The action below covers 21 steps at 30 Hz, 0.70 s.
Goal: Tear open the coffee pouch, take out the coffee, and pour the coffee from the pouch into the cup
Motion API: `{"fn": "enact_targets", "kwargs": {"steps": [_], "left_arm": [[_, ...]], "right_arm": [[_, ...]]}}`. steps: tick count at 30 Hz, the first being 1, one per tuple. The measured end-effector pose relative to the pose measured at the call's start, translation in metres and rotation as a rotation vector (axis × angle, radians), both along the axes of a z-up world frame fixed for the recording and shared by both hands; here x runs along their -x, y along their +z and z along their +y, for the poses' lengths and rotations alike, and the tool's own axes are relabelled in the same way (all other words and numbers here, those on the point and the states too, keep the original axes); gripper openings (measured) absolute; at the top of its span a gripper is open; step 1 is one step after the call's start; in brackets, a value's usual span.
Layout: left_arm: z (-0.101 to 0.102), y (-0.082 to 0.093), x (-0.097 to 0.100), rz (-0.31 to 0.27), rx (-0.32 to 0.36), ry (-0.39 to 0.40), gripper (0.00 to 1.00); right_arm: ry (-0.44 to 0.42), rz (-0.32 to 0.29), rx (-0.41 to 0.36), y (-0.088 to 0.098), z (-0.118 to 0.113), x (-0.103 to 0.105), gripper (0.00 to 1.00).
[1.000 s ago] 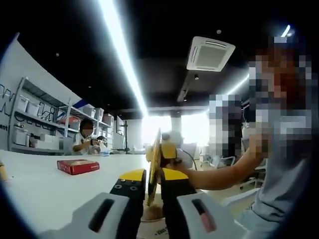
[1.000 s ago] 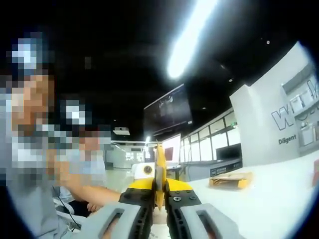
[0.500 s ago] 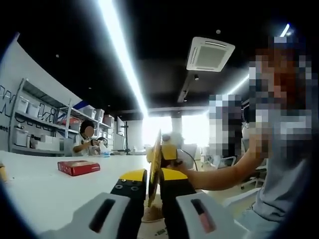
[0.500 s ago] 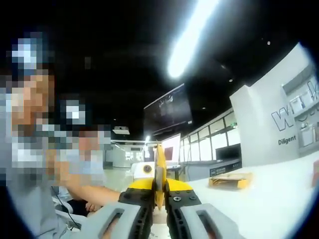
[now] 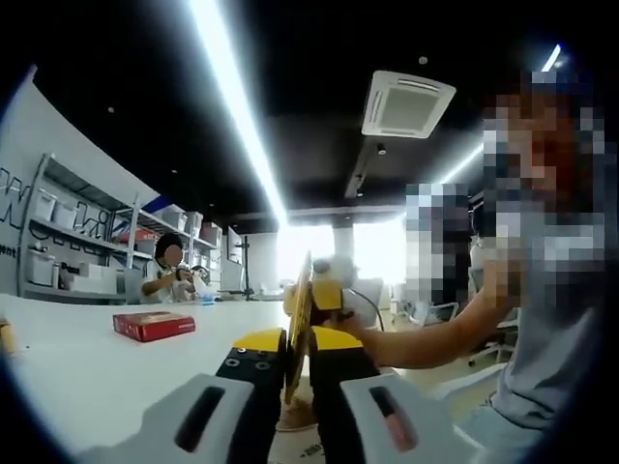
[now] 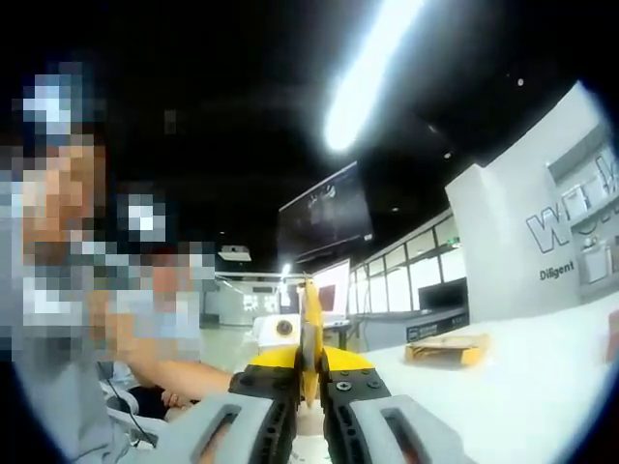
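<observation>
Both tools are on the pouch here! The left tool (image 5: 295,372) is clamped on the thin yellow foil coffee pouch (image 5: 300,319), and the right tool (image 6: 309,382) grips that same pouch from the opposite side, the two facing each other above the white desk (image 5: 87,362). The pouch is seen edge-on, its long axis running upright between the jaws, top pointing toward the ceiling. Whether it's torn yet, I can't tell. A brownish cup (image 5: 298,416) seems to sit just below; pouring looks not yet done. A flat red box (image 5: 152,325) lies well apart.
</observation>
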State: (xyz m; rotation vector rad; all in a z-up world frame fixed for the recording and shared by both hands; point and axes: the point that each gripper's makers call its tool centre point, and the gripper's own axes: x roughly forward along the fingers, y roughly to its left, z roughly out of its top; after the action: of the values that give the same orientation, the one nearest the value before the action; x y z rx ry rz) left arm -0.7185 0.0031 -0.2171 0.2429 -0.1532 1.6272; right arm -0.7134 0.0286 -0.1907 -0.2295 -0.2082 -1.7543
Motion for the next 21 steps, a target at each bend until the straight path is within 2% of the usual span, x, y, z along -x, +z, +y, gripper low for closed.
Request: {"fn": "enact_targets", "kwargs": {"steps": [7, 9, 11, 13, 15, 17, 18, 21], "left_arm": [[0.002, 0.001, -0.002, 0.008, 0.001, 0.006, 0.15], [0.005, -0.002, -0.001, 0.028, 0.041, 0.031, 0.18], [0.005, 0.000, -0.002, 0.040, 0.052, 0.050, 0.21], [0.004, -0.002, 0.003, 0.058, 0.082, 0.094, 0.23], [0.005, -0.009, 0.006, 0.105, 0.164, 0.145, 0.26], [0.007, -0.007, 0.005, 0.142, 0.198, 0.204, 0.26], [0.010, -0.005, 0.002, 0.174, 0.216, 0.229, 0.27], [0.016, 0.001, -0.005, 0.213, 0.253, 0.308, 0.27]], "right_arm": [[-0.009, -0.037, 0.002, 0.011, 0.003, 0.002, 0.08], [-0.012, -0.046, -0.015, 0.015, 0.001, 0.000, 0.08], [-0.036, -0.062, -0.062, 0.013, -0.002, 0.000, 0.08], [-0.051, -0.076, -0.092, 0.013, -0.006, -0.003, 0.08], [-0.102, -0.091, -0.142, 0.009, -0.007, -0.001, 0.08], [-0.153, -0.096, -0.180, 0.008, -0.007, 0.003, 0.08], [-0.156, -0.089, -0.188, 0.009, -0.009, 0.000, 0.08], [-0.184, -0.095, -0.197, 0.013, -0.010, -0.003, 0.08]]}}
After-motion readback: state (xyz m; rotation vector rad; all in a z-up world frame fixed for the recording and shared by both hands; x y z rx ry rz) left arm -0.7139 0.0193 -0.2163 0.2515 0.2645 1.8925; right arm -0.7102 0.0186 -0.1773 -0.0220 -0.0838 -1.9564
